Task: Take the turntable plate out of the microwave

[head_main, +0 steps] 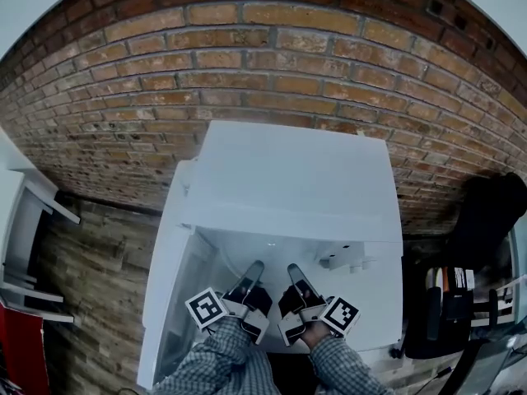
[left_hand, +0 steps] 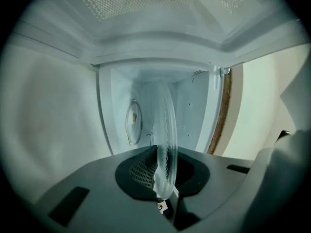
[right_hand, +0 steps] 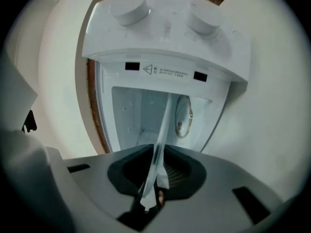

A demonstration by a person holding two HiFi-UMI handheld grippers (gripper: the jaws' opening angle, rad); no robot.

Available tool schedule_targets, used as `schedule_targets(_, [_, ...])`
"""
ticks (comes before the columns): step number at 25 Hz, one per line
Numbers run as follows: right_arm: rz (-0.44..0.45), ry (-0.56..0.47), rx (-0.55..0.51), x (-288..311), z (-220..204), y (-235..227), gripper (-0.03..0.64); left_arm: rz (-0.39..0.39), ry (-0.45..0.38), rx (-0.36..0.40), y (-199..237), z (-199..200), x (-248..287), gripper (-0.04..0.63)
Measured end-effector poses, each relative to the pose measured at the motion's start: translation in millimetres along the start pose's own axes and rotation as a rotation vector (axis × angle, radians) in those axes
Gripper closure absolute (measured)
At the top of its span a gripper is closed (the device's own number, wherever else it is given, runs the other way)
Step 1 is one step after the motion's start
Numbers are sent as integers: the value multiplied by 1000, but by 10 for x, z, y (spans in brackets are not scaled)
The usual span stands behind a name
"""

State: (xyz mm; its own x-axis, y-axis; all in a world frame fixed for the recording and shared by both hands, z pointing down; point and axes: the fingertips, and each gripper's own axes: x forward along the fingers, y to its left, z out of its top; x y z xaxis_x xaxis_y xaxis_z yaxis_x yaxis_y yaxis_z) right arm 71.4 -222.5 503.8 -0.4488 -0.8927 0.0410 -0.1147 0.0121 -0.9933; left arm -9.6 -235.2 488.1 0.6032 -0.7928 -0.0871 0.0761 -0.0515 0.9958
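Note:
The clear glass turntable plate shows edge-on in the left gripper view, running from the jaws toward the microwave's cavity. My left gripper is shut on its rim. In the right gripper view the same plate rises edge-on from my right gripper, which is also shut on its rim. From the head view, both grippers sit side by side in front of the white microwave, left gripper and right gripper. The glass itself is too clear to make out there.
The microwave door stands open at the left. Two round knobs sit on the control panel. A brick wall rises behind. Dark objects stand at the right and a white shelf at the left.

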Motion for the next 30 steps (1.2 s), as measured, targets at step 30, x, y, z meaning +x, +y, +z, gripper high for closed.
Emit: schedule_targets(30, [105,-58,-30,-1423,-516,386,567,-75,64,21,-482,-1015,-1432,558])
